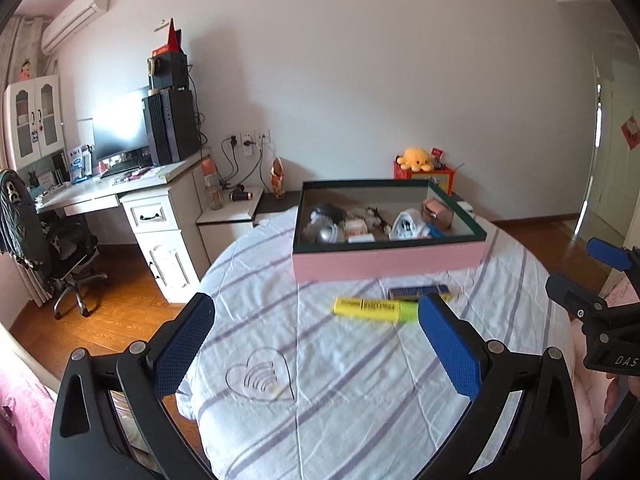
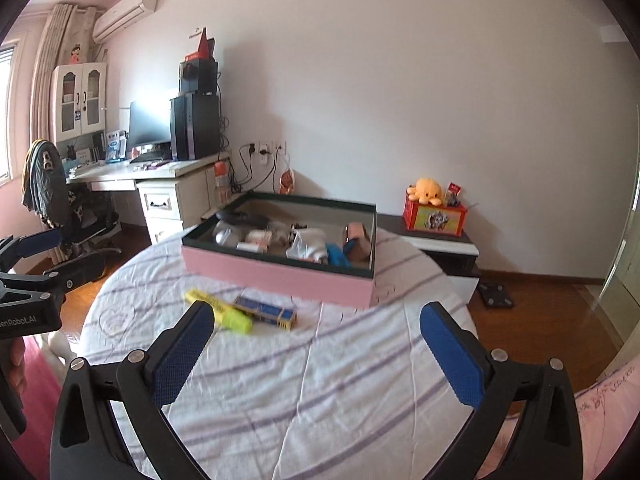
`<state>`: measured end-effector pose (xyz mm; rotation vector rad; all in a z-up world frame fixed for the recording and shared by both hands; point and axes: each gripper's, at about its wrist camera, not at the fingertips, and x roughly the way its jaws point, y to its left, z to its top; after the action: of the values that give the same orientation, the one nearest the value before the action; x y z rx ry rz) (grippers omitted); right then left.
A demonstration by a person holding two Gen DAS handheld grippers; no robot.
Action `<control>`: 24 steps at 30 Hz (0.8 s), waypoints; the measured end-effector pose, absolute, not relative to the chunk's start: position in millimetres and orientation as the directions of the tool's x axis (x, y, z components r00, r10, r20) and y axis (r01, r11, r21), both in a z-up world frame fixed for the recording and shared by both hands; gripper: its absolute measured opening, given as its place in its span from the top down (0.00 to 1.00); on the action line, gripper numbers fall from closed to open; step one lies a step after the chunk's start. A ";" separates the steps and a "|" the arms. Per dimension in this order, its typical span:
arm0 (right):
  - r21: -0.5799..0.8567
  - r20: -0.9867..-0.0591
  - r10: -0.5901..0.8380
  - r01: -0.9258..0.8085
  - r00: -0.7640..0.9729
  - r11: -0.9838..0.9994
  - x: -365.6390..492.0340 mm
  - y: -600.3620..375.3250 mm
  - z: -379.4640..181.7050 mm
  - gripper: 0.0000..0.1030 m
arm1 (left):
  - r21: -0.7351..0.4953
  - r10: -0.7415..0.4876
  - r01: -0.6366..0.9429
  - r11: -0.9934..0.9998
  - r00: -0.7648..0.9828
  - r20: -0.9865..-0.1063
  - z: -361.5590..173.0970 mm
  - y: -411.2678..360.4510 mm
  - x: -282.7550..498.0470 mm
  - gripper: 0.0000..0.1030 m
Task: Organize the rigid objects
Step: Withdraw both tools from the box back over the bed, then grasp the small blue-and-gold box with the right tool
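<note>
A pink box point(image 1: 386, 261) point(image 2: 280, 276) with a dark rim stands on the striped white cloth point(image 1: 340, 380) point(image 2: 320, 380) and holds several small items. In front of it lie a yellow highlighter point(image 1: 370, 309) point(image 2: 224, 312) and a small dark blue box point(image 1: 418, 291) point(image 2: 266, 312). My left gripper point(image 1: 316, 332) hangs open above the cloth, nothing between its fingers; the highlighter lies just beyond its right pad. My right gripper point(image 2: 316, 340) is open wide and empty, the highlighter just past its left pad. Each gripper shows at the edge of the other's view.
A white desk point(image 1: 120, 188) with monitor and computer tower stands at the left, with an office chair point(image 1: 60, 240). A low cabinet point(image 2: 440, 248) at the right carries a red box and a yellow plush toy point(image 2: 426, 190). Wooden floor point(image 1: 100, 300) surrounds the cloth-covered surface.
</note>
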<state>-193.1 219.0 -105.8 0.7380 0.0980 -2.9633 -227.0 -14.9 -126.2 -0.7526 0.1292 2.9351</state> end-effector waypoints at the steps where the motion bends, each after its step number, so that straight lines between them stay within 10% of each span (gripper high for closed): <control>1: -0.044 -0.478 -0.069 0.102 -0.876 -0.994 -191.9 218.4 -109.3 0.00 | 0.061 0.087 -0.135 -0.989 -0.866 -0.492 -129.3 -12.6 -226.3 0.00; 24: -0.004 -0.618 0.005 -0.004 -0.786 -1.000 -257.5 279.1 -183.3 0.00 | 0.043 0.070 -0.148 -0.988 -0.681 -0.729 -207.5 73.3 -324.1 0.00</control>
<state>-257.5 279.1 -183.3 1.0285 0.0040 -2.9735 -324.1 73.3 -207.5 -1.1958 0.1497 2.7714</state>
